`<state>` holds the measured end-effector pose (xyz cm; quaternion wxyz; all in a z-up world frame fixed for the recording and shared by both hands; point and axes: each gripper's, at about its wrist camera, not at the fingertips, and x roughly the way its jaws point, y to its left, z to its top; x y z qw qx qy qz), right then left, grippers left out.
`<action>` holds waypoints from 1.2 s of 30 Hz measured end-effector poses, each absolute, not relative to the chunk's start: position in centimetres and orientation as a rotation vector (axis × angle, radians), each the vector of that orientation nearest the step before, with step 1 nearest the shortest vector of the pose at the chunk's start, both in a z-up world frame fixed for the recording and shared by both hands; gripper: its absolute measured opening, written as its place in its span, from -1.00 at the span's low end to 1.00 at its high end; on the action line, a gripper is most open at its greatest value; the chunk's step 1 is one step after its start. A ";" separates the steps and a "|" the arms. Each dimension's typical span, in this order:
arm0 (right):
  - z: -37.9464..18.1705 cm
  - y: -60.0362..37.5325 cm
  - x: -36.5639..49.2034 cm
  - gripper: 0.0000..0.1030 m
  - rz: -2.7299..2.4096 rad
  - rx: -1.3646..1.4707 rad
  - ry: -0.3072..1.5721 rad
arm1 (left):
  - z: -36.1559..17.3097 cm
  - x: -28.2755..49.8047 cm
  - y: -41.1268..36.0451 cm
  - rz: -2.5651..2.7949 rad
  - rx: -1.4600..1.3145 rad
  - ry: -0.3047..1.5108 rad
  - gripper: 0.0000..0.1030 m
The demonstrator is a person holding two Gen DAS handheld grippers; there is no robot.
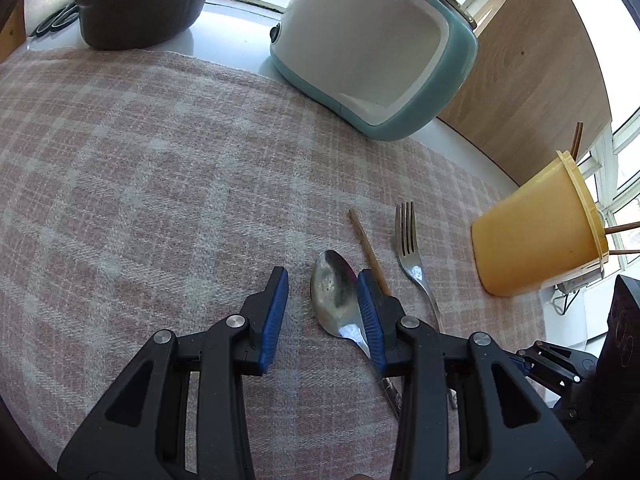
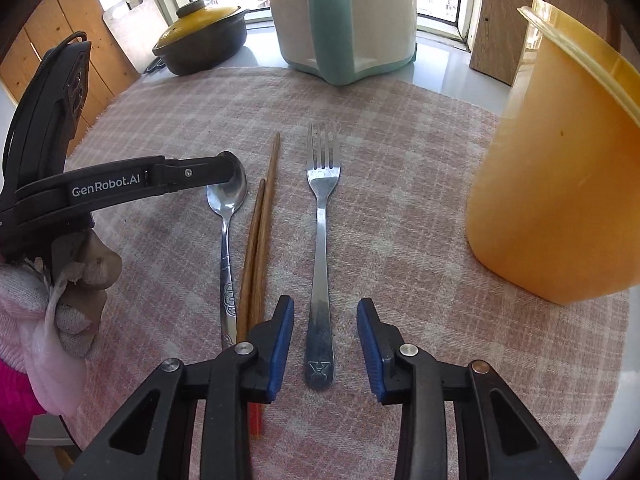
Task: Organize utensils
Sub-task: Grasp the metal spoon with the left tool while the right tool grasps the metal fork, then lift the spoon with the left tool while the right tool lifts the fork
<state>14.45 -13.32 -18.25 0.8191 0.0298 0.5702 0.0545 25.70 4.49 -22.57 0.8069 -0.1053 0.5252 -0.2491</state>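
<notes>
On a pink checked cloth (image 2: 400, 168) lie a steel spoon (image 2: 228, 216), a pair of wooden chopsticks (image 2: 260, 232) and a steel fork (image 2: 322, 208), side by side. My left gripper (image 1: 322, 280) is open low over the spoon (image 1: 334, 292); the bowl lies between its jaws, close to the right-hand pad. My right gripper (image 2: 324, 304) is open, straddling the fork's handle with a gap on both sides. The left gripper (image 2: 228, 168) also shows from the side, above the spoon's bowl. A yellow utensil holder (image 2: 560, 184) stands at the right.
A white and teal cooker (image 2: 344, 16) and a dark pot with a yellow lid (image 2: 204, 40) stand beyond the cloth by the window. Chopsticks (image 1: 576, 144) stick out of the holder (image 1: 536, 236). A gloved hand (image 2: 60, 292) holds the left gripper.
</notes>
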 end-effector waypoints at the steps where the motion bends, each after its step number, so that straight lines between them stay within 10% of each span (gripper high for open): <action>1: -18.4 -13.2 14.6 -0.40 0.113 0.057 1.220 | -22.6 25.8 4.5 -0.538 -0.227 1.123 -0.30; 15: -18.7 -12.4 15.5 -0.83 0.137 -0.028 1.255 | -23.2 25.7 3.8 -0.585 -0.161 1.109 -0.86; 36: -18.5 -13.0 8.6 -0.84 0.186 0.040 1.285 | -22.7 21.6 4.0 -0.655 -0.075 1.092 -0.92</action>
